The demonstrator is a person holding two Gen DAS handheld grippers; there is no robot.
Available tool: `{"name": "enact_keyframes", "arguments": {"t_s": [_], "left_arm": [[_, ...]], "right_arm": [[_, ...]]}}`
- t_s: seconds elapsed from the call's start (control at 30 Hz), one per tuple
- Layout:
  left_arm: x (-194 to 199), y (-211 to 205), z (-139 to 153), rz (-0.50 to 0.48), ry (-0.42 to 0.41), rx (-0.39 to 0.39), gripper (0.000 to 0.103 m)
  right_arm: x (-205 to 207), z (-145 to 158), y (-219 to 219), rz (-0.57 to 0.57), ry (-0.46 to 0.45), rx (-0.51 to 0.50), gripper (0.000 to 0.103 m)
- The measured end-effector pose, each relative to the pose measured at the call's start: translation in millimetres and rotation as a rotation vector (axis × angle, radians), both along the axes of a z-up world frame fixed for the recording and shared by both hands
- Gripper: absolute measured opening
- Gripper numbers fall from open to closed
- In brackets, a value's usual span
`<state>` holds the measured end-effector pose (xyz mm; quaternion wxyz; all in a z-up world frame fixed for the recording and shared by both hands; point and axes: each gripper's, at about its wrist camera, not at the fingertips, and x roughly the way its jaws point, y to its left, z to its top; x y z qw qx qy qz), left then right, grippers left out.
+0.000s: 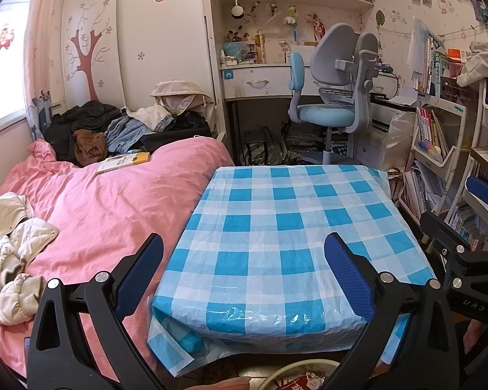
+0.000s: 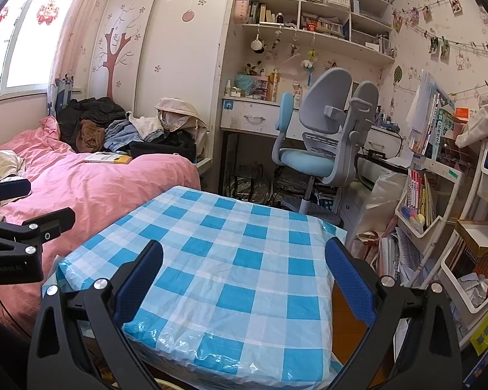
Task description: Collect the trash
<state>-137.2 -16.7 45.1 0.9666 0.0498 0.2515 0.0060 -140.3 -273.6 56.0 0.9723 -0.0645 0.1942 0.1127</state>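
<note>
**Two pairs of fingers spread wide, nothing gripped**

Looks like the search stage, judged from the layout: no pickup begun. Scan before committing to a reach. Across the blue-checked cloth of the bench [image 1: 276, 214], find no loose scrap in either view. Look lower instead. At the bottom edge of the left wrist view, just below the near edge of the bench, note the pale curved rim of what seems a bin [image 1: 286, 366], with a red-and-white wrapper [image 1: 309, 382] at it. Cannot tell whether inside or on top, the frame cutting it off. Treat that wrapper as the only clear piece of trash in sight.

Check the pink bed [image 1: 114, 201] just beside the bench as well. Leave the book [image 1: 123, 162] and the cream jacket [image 1: 13, 253] alone, probably belongings and not rubbish. Tilt a camera downward to bring floor and bin into view before reaching. Approach any thin wrapper flat and from above, closing on a raised fold and not on the slick cloth beneath, likely to bunch if pinched.

Left gripper [image 1: 244, 240]: fingers at full spread, blue pads [image 1: 136, 279] facing each other across a wide gap, holding nothing and touching nothing, raised over the near edge of the bench where it meets the bed.

Right gripper [image 2: 244, 245]: fingers equally far apart, empty, clear of the cloth, poised above the near part of the bench, close beside its partner.
</note>
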Motion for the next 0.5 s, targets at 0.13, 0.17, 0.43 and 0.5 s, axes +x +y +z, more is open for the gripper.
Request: {"name": "enact_keyframes", "arguments": {"t_s": [0.13, 0.17, 0.43, 0.5], "left_arm": [[2.6, 0.0, -1.7, -0.029, 0.02, -0.019, 0.096], [4.2, 0.1, -3.0, -0.044, 0.03, -0.031, 0.096], [10.7, 1.9, -6.9, -0.029, -0.003, -0.007, 0.096], [16.8, 4.3, -9.4, -0.011, 0.016, 0.003, 0.096]], "right_arm": [[0.0, 0.0, -0.8, 0.0, 0.001, 0.0, 0.095], [-0.1, -0.2, -1.3, 0.0, 0.0, 0.0, 0.095], [0.0, -2.5, -12.1, -0.012, 0.004, 0.004, 0.095], [0.8, -3.4, -17.0, -0.018, 0.009, 0.008, 0.095]]}}
